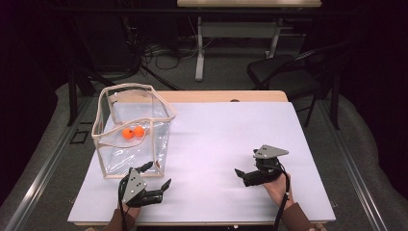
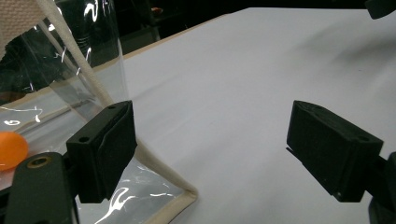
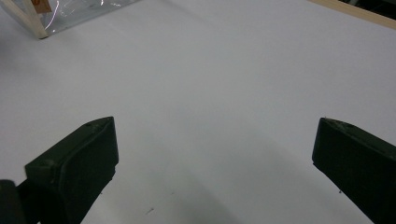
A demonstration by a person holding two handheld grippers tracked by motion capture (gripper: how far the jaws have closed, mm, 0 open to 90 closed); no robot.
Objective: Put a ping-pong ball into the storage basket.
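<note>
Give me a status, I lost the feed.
Left gripper open beside clear bag. Right gripper open, holding nothing. Two orange balls inside bag. Nothing in the way.

White table (image 1: pixel 231 139) w/ clear bag (image 1: pixel 132 130)

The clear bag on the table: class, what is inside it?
Inside the clear bag lie two orange balls, side by side and touching, on its bottom. The glare on the plastic hides part of the bottom, so smaller contents cannot be ruled out.
</note>
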